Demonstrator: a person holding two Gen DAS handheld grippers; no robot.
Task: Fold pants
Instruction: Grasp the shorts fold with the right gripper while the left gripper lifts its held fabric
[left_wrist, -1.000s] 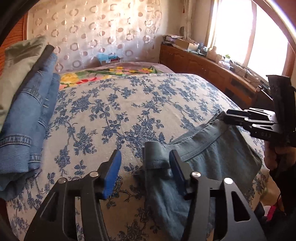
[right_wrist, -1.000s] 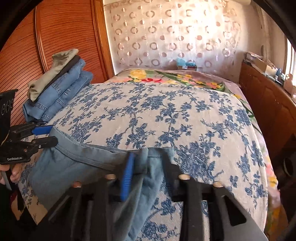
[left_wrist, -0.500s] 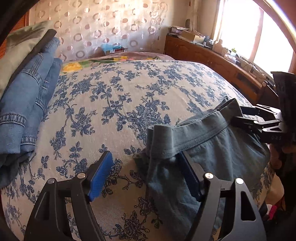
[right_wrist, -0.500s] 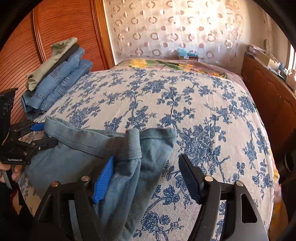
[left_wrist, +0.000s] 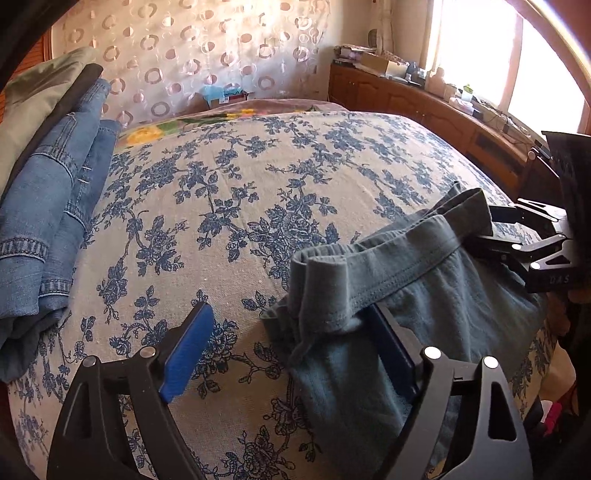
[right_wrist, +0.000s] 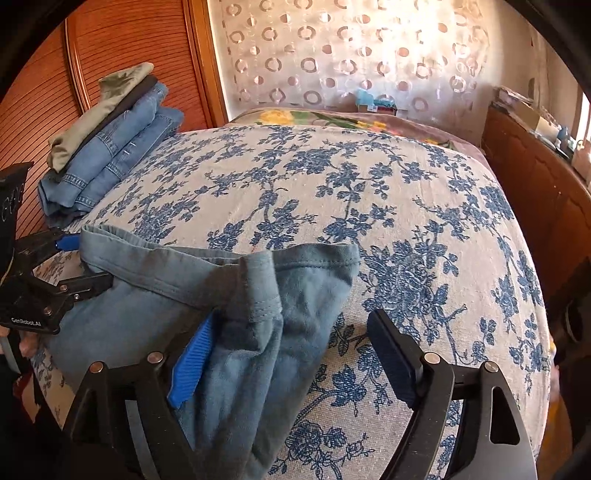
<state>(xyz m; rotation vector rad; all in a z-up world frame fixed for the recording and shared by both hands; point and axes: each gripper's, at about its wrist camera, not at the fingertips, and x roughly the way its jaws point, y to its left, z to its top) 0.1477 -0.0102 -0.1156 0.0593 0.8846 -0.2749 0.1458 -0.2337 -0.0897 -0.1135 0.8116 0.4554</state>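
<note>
Teal-blue pants (left_wrist: 424, 295) lie rumpled, waistband bunched at 5 o'clock; left gripper (left_wrist: 291, 350) and right gripper (right_wrist: 291, 354), earlier pinching it, are opening, cloth loose between them.

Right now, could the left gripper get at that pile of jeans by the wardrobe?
Probably yes. The left gripper has its fingers opening, with one end of the teal pants slack between them. Only bare flowered bedspread lies between it and the stack of jeans on its left.
</note>
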